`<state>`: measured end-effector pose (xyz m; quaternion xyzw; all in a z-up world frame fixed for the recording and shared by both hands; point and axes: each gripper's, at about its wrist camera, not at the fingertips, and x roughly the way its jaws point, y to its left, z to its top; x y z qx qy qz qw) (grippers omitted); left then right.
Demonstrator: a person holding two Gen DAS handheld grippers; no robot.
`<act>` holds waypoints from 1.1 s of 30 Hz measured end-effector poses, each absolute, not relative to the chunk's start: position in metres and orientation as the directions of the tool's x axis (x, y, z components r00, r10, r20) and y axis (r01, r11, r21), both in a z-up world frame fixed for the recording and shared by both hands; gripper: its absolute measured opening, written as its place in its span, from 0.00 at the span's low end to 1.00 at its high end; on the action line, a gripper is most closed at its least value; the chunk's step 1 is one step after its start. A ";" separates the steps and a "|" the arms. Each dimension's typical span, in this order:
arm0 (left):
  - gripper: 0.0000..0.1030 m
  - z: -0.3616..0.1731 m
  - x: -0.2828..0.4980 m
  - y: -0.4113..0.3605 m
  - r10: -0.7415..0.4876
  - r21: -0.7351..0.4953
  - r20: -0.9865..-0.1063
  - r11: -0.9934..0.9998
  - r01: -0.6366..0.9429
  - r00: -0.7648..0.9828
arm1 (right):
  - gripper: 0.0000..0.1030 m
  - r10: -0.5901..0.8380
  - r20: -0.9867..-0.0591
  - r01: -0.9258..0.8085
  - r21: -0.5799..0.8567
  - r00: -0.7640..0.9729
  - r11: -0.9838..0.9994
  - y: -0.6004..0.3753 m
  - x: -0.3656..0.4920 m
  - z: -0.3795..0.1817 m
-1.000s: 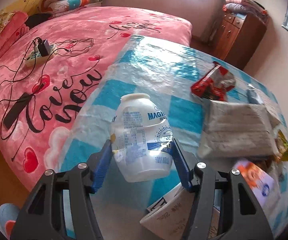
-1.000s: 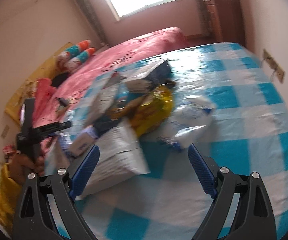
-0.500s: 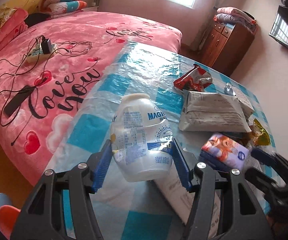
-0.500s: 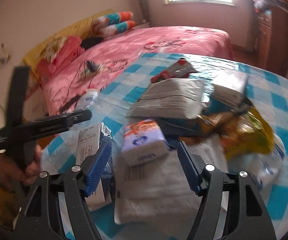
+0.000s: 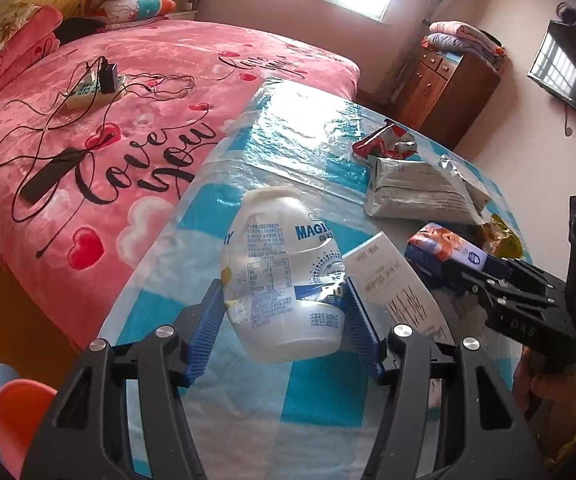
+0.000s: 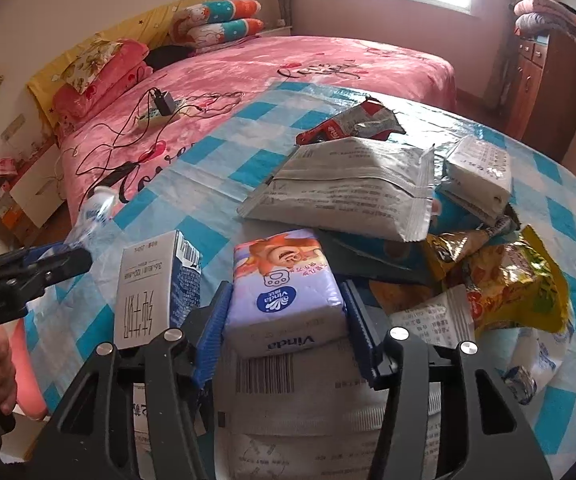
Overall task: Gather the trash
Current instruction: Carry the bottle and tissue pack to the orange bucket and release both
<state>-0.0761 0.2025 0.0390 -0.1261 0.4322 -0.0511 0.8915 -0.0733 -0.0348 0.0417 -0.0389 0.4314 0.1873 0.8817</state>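
A white plastic bottle [image 5: 284,256] with blue print hangs tilted above the checked table, and my left gripper [image 5: 284,290] is shut on its lower half. In the right wrist view the same bottle [image 6: 96,208] shows blurred at the left. My right gripper [image 6: 286,292] has its jaws closing on a purple Vinda tissue pack [image 6: 284,280]; both blue pads touch the pack's sides. The pack rests on a white mailing bag [image 6: 307,400]. From the left wrist view the tissue pack [image 5: 443,246] sits at the right, between the other gripper's fingers.
On the blue-checked table [image 6: 228,152] lie a milk carton [image 6: 156,284], a grey pouch [image 6: 347,196], a red wrapper [image 6: 347,124], a white packet [image 6: 479,172] and yellow snack bags [image 6: 515,280]. The pink bed [image 5: 128,120] with cables borders the table; a wooden cabinet [image 5: 447,84] stands behind.
My right gripper swung from the bare checked cloth to the tissue pack, and its jaws narrowed around it. The left gripper drifted back along the table with the bottle still held.
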 end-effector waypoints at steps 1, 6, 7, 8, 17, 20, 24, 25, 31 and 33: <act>0.59 0.041 -0.082 0.205 -0.203 -0.272 -0.753 0.962 -0.015 0.626 | 0.52 0.290 -0.773 -0.361 0.085 0.564 0.929 -0.035 -0.076 0.044; 0.59 0.048 -0.105 0.216 -0.208 -0.280 -0.739 0.960 -0.012 0.641 | 0.52 0.285 -0.740 -0.329 0.092 0.609 0.940 -0.039 -0.095 0.061; 0.59 0.050 -0.111 0.219 -0.205 -0.279 -0.738 0.960 -0.013 0.643 | 0.52 0.301 -0.723 -0.328 0.109 0.622 0.938 -0.040 -0.102 0.070; 0.59 0.051 -0.118 0.223 -0.201 -0.277 -0.736 0.961 -0.017 0.646 | 0.52 0.315 -0.714 -0.331 0.123 0.625 0.936 -0.039 -0.105 0.074; 0.59 0.036 -0.193 0.287 -0.094 -0.240 -0.783 0.958 -0.159 0.615 | 0.52 0.575 -0.656 -0.560 0.270 0.489 0.783 0.038 -0.156 0.105; 0.59 0.021 -0.222 0.312 -0.057 -0.237 -0.805 0.943 -0.232 0.591 | 0.52 0.643 -0.658 -0.663 0.283 0.392 0.693 0.083 -0.178 0.104; 0.59 -0.005 -0.258 0.344 -0.024 -0.245 -0.832 0.912 -0.329 0.555 | 0.52 0.681 -0.681 -0.772 0.269 0.271 0.576 0.142 -0.210 0.092; 0.59 -0.009 -0.263 0.349 -0.017 -0.243 -0.837 0.907 -0.345 0.548 | 0.52 0.683 -0.690 -0.795 0.263 0.241 0.546 0.158 -0.218 0.086; 0.64 -0.045 -0.290 0.380 0.024 -0.223 -0.868 0.873 -0.434 0.495 | 0.63 0.652 -0.746 -0.860 0.238 0.135 0.451 0.219 -0.250 0.038; 0.70 -0.052 -0.294 0.386 0.067 -0.179 -0.883 0.868 -0.464 0.465 | 0.69 0.629 -0.764 -0.853 0.227 0.144 0.471 0.224 -0.250 0.025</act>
